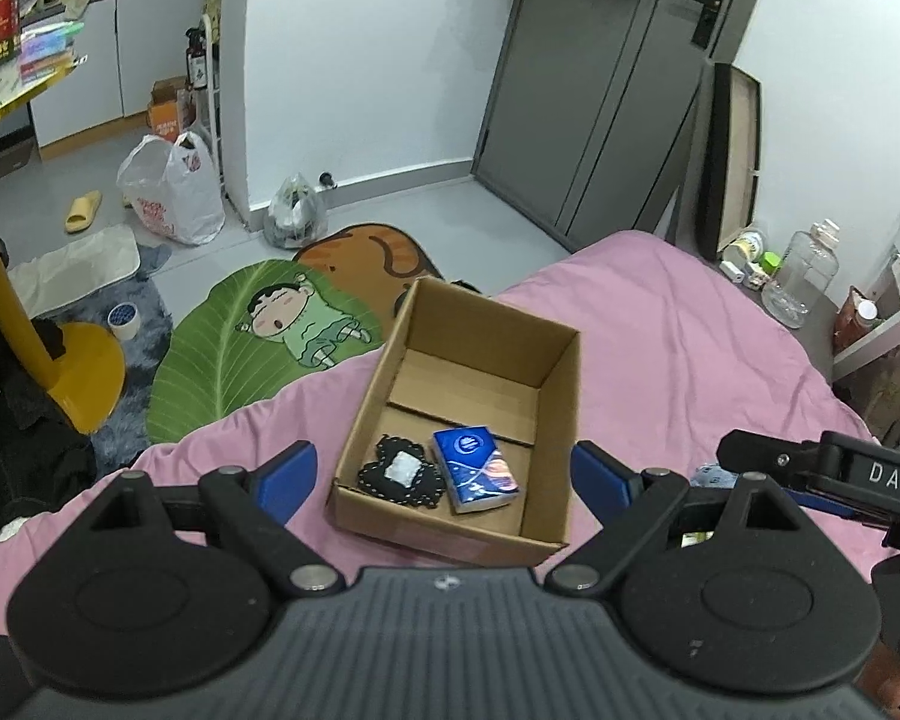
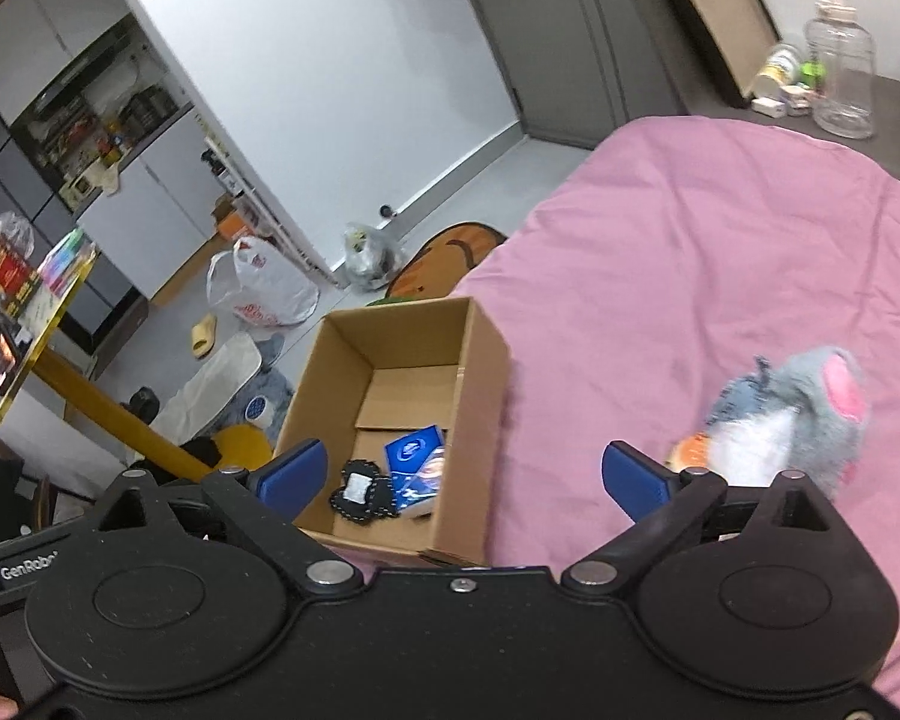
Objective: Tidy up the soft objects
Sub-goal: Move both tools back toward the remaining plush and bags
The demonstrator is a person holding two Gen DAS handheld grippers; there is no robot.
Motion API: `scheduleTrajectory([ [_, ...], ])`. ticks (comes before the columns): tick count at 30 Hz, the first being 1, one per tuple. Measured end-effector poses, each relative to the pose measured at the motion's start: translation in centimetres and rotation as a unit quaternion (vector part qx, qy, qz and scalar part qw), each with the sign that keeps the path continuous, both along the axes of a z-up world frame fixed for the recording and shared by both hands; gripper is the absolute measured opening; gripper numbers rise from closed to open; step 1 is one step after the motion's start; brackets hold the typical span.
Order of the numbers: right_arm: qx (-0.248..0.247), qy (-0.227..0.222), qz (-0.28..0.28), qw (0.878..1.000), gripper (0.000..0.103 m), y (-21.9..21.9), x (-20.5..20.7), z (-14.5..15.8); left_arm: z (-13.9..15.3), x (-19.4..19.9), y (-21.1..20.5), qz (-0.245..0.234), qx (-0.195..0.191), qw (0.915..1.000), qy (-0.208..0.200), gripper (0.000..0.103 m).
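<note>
Cardboard box [image 1: 546, 396] sits open-topped on the pink bed [image 1: 678, 336], near the bed's left edge as the left wrist view shows it. Inside, at the near end: a blue tissue pack [image 1: 475, 468] lying flat, and just left of it, touching, a black scalloped pad [image 1: 397, 471] with a small white patch in its middle. Far half of the box floor is bare cardboard with a loose flap.

Plush toy [image 2: 792, 426] lies on the bed right of the box, well apart from it: grey fuzzy body, white belly, pink ear patch, orange bit at its lower end. It's motion-blurred, and its lower part is hidden behind the right tongs' finger [image 2: 636, 480], so I can't make out its full shape. In the left wrist view only a blue-grey sliver of it shows behind the tong linkage.

Left tongs [image 1: 450, 483]: open wide, nothing gripped, hanging above the box's near end.
Right tongs [image 2: 465, 477]: open wide, empty, over the box's near right corner; plush sits outside the right finger.
</note>
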State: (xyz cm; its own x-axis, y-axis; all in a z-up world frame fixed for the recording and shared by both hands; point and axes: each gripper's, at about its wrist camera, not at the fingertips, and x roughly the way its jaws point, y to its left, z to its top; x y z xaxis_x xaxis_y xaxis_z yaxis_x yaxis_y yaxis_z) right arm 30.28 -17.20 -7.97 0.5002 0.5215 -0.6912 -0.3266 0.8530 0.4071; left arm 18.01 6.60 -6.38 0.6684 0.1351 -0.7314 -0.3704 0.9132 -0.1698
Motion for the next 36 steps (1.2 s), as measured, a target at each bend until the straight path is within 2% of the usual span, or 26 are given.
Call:
scheduleTrajectory([
  [6,0.030,-0.012,-0.024,0.999,0.103,-3.5,-0.4,0.6,0.8,-0.5,-2.4,-0.013,0.016,0.9997,-0.009,0.090],
  [13,0.039,-0.017,-0.042,0.998,0.103,-6.7,-1.4,0.6,1.4,-0.7,-3.9,-0.010,0.005,0.9999,-0.004,0.090],
  [23,0.052,-0.011,-0.060,0.997,0.103,-10.2,-2.5,0.6,1.0,-0.6,-7.1,-0.036,-0.011,0.9993,0.000,0.090],
  [28,0.050,-0.010,-0.070,0.996,0.103,-11.9,-2.7,0.5,0.8,-0.3,-8.8,-0.056,-0.007,0.9984,-0.003,0.090],
  [36,0.051,0.000,-0.098,0.994,0.103,-13.8,-2.3,0.0,0.7,0.4,-10.1,-0.066,-0.024,0.9975,-0.004,0.090],
])
